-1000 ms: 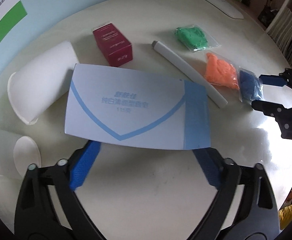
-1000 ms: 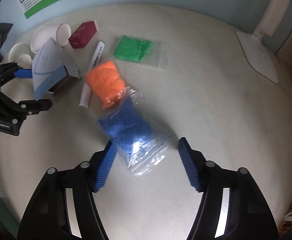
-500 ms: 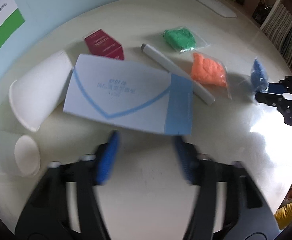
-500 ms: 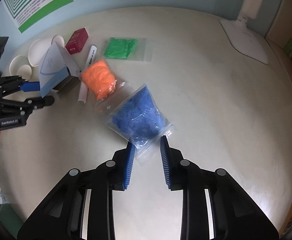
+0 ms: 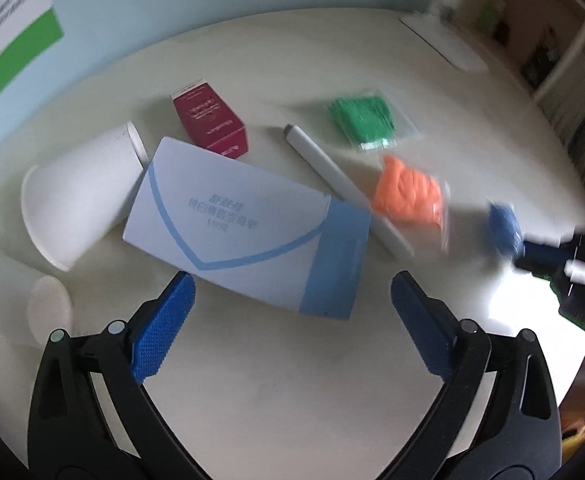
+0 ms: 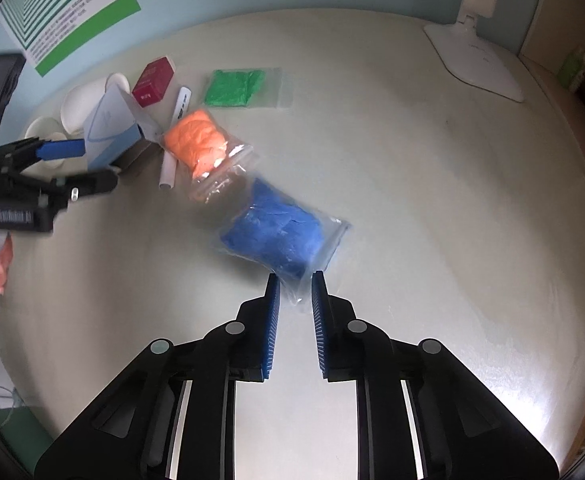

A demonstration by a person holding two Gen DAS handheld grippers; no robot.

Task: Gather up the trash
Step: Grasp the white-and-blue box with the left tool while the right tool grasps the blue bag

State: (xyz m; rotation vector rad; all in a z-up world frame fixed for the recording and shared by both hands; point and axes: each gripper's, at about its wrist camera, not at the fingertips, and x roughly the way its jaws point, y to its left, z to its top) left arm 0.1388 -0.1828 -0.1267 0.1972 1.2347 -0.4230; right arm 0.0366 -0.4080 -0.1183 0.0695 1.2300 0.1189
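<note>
- Right gripper (image 6: 295, 280): jaws closing, pinching the near edge of the blue bag (image 6: 276, 232) over the table (image 6: 412, 200).
- Left gripper (image 5: 292, 300): jaws spreading wide, empty, the pale blue box (image 5: 248, 228) just beyond its tips.
- Orange bag (image 6: 196, 140) lies just left of and beyond the blue one.

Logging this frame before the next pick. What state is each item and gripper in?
Left gripper: jaws opening, nothing between them.
Right gripper: jaws closing on the blue bag's edge.
Blue bag: sealed, edge between the pads.
Orange bag: lying flat.
Green bag: lying flat.
Light blue box: tilted.
Red box: closed.
Paper cups: tipped over.
</note>
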